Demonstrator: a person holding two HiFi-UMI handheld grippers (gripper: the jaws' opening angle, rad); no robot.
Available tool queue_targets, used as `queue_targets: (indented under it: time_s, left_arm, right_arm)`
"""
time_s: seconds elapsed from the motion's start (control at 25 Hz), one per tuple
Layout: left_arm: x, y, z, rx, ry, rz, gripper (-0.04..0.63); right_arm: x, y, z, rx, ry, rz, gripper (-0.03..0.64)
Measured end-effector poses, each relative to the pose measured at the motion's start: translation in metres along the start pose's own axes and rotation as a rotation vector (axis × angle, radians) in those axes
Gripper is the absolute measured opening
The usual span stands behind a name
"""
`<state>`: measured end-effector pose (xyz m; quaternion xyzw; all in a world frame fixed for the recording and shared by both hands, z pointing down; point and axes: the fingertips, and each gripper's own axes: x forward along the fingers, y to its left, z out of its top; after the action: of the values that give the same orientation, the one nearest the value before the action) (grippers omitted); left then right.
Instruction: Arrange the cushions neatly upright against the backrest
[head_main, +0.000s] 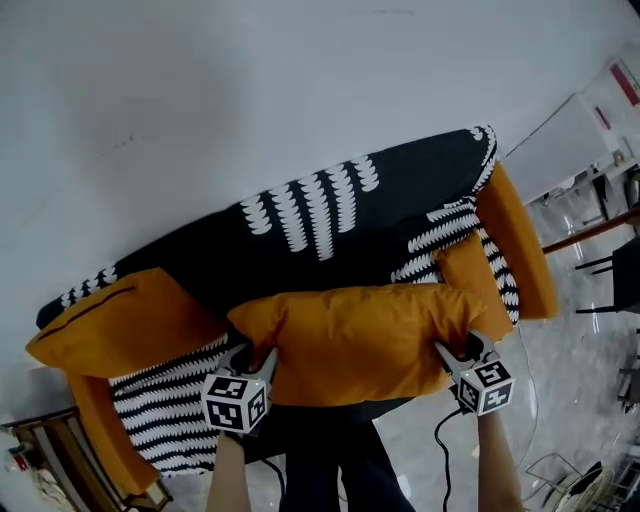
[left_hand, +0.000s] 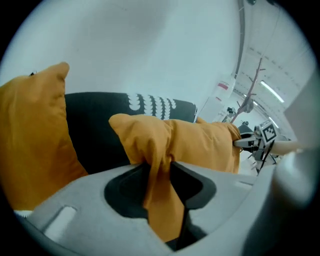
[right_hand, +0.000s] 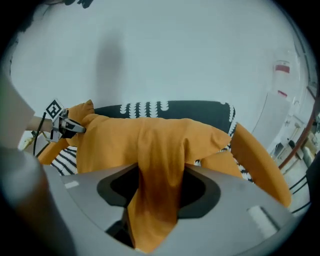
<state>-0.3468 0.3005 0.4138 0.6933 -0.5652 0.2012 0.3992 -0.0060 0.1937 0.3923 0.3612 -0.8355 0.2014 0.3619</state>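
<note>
Left gripper (head_main: 250, 358) is clamped on the lower left corner of the middle cushion (head_main: 360, 340): jaws close together but not fully, w/ a fold of orange fabric bunched btwn them and trailing down past the pads. Right gripper (head_main: 458, 350) does the same on the cushion's lower right corner, jaws a bit apart, w/ a thicker wad of the orange cover pinched btwn them. Cushion hangs stretched btwn the two grippers in the centre of the head view, long side running across the frame, in front of the sofa (head_main: 330, 215), which is black w/ white patterned stripes. Its top edge sits just below the backrest (head_main: 300, 200) in that view; can't tell if it touches the seat. Second cushion (head_main: 120, 320), also orange, sits at the left of the frame, tilted, near the left gripper and just beside the held one. Third cushion (head_main: 468, 272) is at the right, tucked against the orange armrest (head_main: 525, 245). Plain white wall (head_main: 250, 90) fills the upper part of the frame behind the sofa. Both forearms come in from the bottom edge.
</note>
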Motion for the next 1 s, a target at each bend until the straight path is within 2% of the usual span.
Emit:
queue_targets:
  time_s: [0.24, 0.44, 0.68, 1.0]
  left_arm:
    - [-0.036, 0.005, 0.054, 0.030, -0.102, 0.036, 0.140]
    - [-0.059, 0.016, 0.092, 0.029, -0.179, 0.089, 0.137]
    - [-0.082, 0.036, 0.119, -0.003, -0.250, 0.183, 0.137]
    - [-0.093, 0.071, 0.128, -0.037, -0.318, 0.321, 0.137]
  right_arm:
    - [-0.016, 0.001, 0.075, -0.105, -0.083, -0.038, 0.230]
    - [-0.012, 0.003, 0.138, -0.188, -0.144, -0.027, 0.229]
    - [0.008, 0.013, 0.192, -0.261, -0.192, 0.044, 0.230]
    - [0.052, 0.032, 0.229, -0.340, -0.231, 0.164, 0.235]
